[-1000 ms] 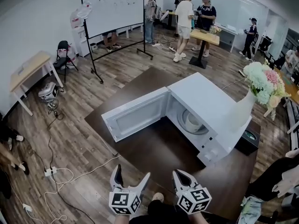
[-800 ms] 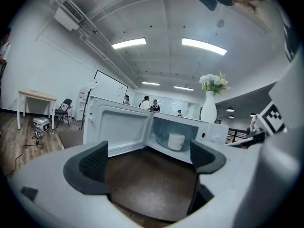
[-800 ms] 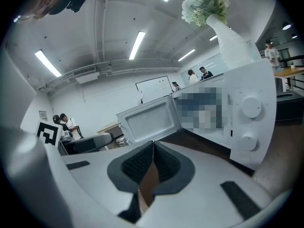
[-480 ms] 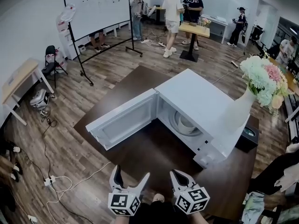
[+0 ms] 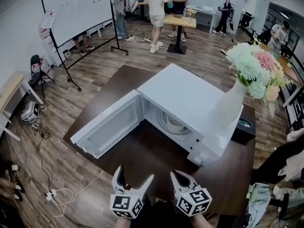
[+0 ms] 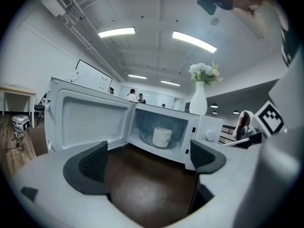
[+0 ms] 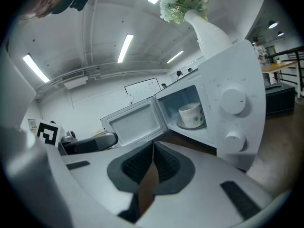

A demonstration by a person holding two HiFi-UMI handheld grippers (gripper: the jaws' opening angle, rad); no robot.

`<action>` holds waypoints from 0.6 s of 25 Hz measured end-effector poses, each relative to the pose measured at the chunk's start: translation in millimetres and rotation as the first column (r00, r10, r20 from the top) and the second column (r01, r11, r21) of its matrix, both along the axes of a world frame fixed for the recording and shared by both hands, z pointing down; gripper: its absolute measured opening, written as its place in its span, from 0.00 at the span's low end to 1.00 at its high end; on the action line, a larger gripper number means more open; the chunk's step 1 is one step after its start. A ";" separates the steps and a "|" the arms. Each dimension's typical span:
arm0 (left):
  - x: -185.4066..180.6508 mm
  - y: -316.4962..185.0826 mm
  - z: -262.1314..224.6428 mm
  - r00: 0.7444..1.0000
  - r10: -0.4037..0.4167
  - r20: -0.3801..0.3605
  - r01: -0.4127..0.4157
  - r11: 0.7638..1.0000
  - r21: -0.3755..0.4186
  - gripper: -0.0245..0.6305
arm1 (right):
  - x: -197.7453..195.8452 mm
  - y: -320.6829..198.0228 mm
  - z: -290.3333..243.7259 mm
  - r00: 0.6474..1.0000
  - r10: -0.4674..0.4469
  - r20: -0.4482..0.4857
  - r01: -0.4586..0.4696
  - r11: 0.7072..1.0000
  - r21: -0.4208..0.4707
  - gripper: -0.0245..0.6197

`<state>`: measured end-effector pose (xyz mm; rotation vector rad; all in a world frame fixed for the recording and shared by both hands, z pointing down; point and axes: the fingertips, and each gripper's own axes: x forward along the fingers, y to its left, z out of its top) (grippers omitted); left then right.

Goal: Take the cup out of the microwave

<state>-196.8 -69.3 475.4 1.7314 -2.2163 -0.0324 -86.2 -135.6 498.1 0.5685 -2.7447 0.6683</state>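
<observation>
A white microwave stands on the dark brown table with its door swung wide open to the left. Inside, a white cup sits on the turntable. My left gripper is open at the table's near edge, well short of the microwave, nothing between its jaws. Beside it my right gripper is shut with its pads pressed together on nothing. Both point toward the open cavity.
A white vase of flowers stands at the microwave's right side, with a small black box beside it. Several people stand round a far table. A whiteboard on wheels stands back left; cables lie on the floor at left.
The head view has shifted, so the microwave and table sit lower and further left in the frame. Both grippers hold the same place at the near edge.
</observation>
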 end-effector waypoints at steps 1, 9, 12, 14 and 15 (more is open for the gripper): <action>0.5 -5.8 -0.5 1.000 0.017 -0.001 -0.017 1.000 0.002 0.82 | 1.3 -2.2 0.2 1.000 0.012 0.000 -0.012 1.000 -0.004 0.03; -1.4 -49.3 1.6 0.981 0.192 0.001 -0.192 0.981 -0.032 0.82 | 5.0 -26.3 1.4 0.988 0.153 -0.016 -0.154 0.988 -0.024 0.03; -8.0 -63.0 -1.4 0.968 0.252 0.002 -0.252 0.967 -0.036 0.83 | 0.2 -31.4 -1.9 0.979 0.204 -0.019 -0.204 0.979 -0.026 0.03; -11.8 -72.0 -4.8 0.957 0.289 0.006 -0.288 0.957 -0.033 0.83 | -2.8 -34.1 -2.9 0.971 0.238 -0.023 -0.239 0.971 -0.028 0.03; -14.1 -76.4 -6.3 0.952 0.306 0.008 -0.306 0.952 -0.032 0.83 | -4.9 -35.4 -3.2 0.966 0.256 -0.025 -0.257 0.966 -0.031 0.03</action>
